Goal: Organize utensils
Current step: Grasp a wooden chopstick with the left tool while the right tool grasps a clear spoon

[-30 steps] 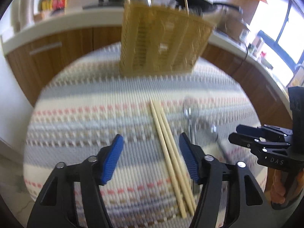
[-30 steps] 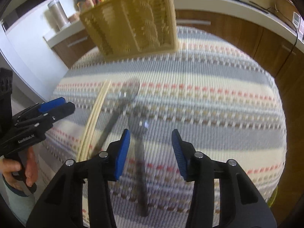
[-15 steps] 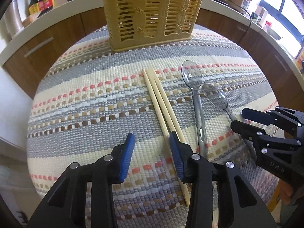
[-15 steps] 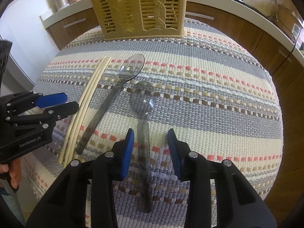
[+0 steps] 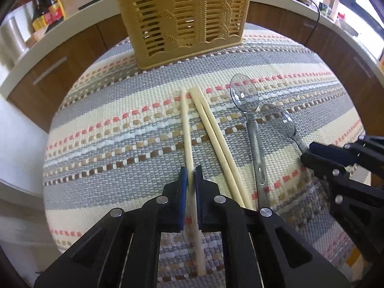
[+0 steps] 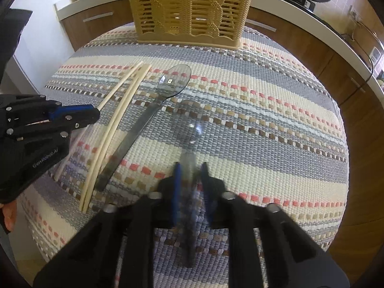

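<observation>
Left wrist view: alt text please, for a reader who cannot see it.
The left hand-held gripper is shut on one chopstick over a striped woven mat. Two more chopsticks and two clear spoons lie to its right, before a yellow slatted utensil basket.

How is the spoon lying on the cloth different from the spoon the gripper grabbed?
The free spoon lies flat on the striped cloth, untouched; the gripped spoon has its handle pinched in the right gripper. The free spoon sits right beside the chopsticks; the gripped spoon is farther from them. The free spoon looks sharp; the gripped spoon looks blurred. Both are clear grey plastic.
</observation>
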Motion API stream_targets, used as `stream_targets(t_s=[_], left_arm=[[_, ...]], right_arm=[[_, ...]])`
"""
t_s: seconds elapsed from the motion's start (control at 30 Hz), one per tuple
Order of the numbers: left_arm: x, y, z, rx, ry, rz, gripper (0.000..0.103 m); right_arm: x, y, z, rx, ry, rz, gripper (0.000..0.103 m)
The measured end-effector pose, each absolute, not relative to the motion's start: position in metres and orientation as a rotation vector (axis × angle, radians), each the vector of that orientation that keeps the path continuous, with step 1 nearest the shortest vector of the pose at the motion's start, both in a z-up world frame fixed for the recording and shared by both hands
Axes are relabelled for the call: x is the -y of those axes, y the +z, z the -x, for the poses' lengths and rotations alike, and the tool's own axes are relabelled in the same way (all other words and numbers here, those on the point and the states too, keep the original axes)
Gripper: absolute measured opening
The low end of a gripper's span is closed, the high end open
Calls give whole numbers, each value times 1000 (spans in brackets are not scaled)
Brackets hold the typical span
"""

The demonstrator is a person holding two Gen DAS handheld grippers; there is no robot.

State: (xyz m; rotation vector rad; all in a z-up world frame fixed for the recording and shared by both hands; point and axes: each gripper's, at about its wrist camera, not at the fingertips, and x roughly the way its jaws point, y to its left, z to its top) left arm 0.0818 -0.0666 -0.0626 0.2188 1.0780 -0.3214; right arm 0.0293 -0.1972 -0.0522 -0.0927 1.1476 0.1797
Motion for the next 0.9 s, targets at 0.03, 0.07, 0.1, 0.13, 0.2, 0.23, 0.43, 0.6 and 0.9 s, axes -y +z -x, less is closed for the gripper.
stream_targets(t_s=[0.03,0.07,0.1,0.13,0.2,0.23,0.43,0.6,0.9], left_arm=[[63,-62,-80,-1077,-317,-211,4],[59,-62,-79,-1075,-310,-200,4],[53,-62,-77,-1075,-303,-189,4],[48,-62,-75,-1076,-298,-180,4],[36,-62,-71,-1081,-287,-164,4],[31,-62,-68,-1083,-282,-163,4],[16,-63,-73,-1104,-300,-142,5],[10,-61,-84,-1159,-397,-76,20],[24,-59,-111,-1280,-509,-202,21]], right_arm=[[196,-52,-29,-1145,179,99,10],[196,-53,-29,-1145,180,95,10],[199,-52,-29,-1149,182,78,10],[201,-52,-29,-1151,181,63,10],[209,-50,-30,-1152,172,33,10],[212,-48,-30,-1152,167,30,10],[232,-54,-37,-1186,178,-48,11],[242,-55,-42,-1200,235,-126,34],[236,-54,-67,-1253,233,-78,38]])
